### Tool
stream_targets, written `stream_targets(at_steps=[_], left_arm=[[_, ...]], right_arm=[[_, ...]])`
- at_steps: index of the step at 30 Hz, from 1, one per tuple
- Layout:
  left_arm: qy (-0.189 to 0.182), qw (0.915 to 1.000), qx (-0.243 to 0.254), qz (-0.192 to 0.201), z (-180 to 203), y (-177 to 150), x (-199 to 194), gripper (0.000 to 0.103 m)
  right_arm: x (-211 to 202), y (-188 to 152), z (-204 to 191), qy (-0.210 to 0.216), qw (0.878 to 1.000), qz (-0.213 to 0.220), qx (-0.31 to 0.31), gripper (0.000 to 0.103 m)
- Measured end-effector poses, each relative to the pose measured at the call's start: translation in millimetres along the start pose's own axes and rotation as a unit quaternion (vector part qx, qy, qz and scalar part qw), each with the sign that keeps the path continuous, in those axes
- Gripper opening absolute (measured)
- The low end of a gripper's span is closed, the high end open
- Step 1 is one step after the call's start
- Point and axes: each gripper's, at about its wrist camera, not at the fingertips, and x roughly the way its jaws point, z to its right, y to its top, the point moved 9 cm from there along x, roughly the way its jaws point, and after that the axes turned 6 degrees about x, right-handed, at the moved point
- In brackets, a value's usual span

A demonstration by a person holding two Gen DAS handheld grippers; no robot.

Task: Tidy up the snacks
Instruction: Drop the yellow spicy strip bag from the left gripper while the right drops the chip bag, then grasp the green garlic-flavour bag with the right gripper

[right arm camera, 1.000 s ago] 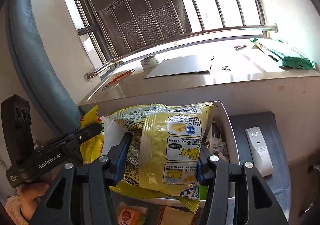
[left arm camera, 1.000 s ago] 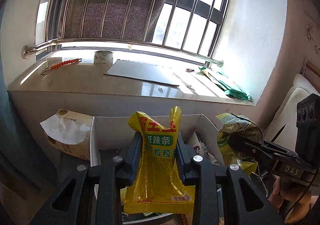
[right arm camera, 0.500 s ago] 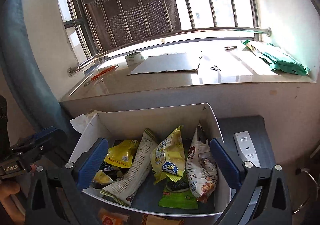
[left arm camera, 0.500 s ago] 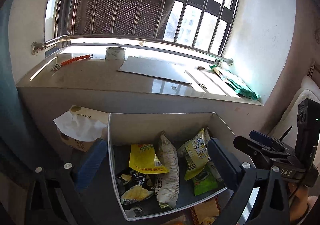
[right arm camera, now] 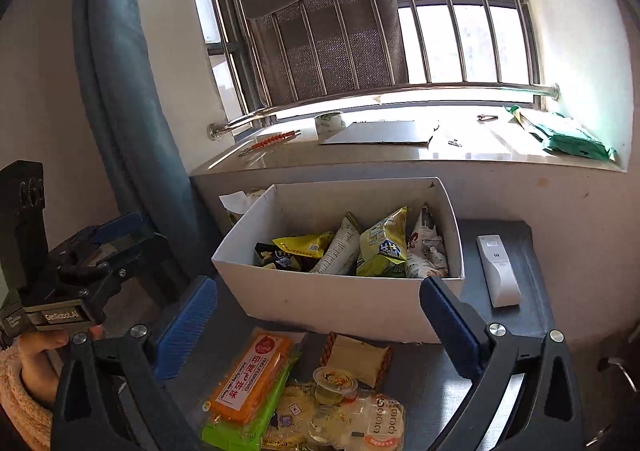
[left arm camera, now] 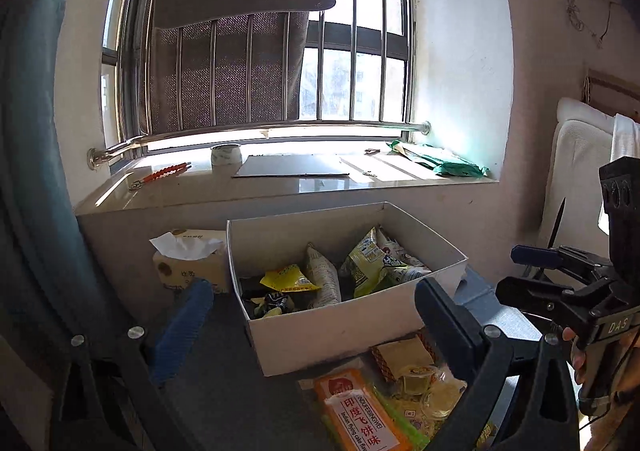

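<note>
Both our claws just popped wide apart with nothing between them: left gripper, right gripper. The snack bags sit inside the white box at 12 o'clock; more loose snacks lie at 6 o'clock just beside it.

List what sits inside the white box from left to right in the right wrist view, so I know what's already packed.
Yellow flat packet → tall white striped bag → yellow-green chip bag → white bag with red print. Dark packets lie under the leftmost one; their order is unclear.
</note>
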Motion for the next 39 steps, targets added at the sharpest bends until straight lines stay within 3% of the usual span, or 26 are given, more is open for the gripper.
stream_targets(at_steps=[2, 5, 11, 15, 27, 32, 36, 37, 38, 39], left_arm=[[-0.018, 0.9993, -0.024, -0.023, 8, -27, -7, 0.103], [-0.046, 0.9956, -0.05, -0.065, 22, -72, -13, 0.103], [-0.047, 0.9847, -0.096, -0.137, 36, -151, -21, 0.103], [-0.046, 0.9789, -0.124, -0.156, 36, -178, -24, 0.103], [-0.042, 0.981, -0.12, -0.147, 32, -176, -26, 0.103], [-0.036, 0.9791, -0.122, -0.158, 26, -174, -19, 0.103], [-0.036, 0.9813, -0.118, -0.147, 25, -163, -17, 0.103], [-0.034, 0.9807, -0.118, -0.153, 24, -162, -14, 0.103], [-0.031, 0.98, -0.117, -0.157, 24, -161, -11, 0.103], [-0.03, 0.9796, -0.118, -0.16, 25, -159, -9, 0.103]], right_arm=[[-16, -25, 0, 0.01, 1.0, -0.004, 0.006, 0.103], [-35, -69, 8, -0.01, 1.0, -0.022, 0.014, 0.103], [-55, -147, 21, -0.026, 0.997, -0.059, 0.041, 0.103], [-45, -171, 28, -0.042, 0.994, -0.089, 0.04, 0.103], [-7, -199, 26, -0.05, 0.987, -0.143, 0.062, 0.103], [13, -196, 37, -0.076, 0.983, -0.159, 0.056, 0.103], [22, -189, 31, -0.042, 0.985, -0.156, 0.056, 0.103], [25, -189, 30, -0.043, 0.986, -0.155, 0.049, 0.097], [25, -188, 29, -0.051, 0.986, -0.153, 0.038, 0.08], [25, -188, 29, -0.058, 0.986, -0.15, 0.031, 0.038]])
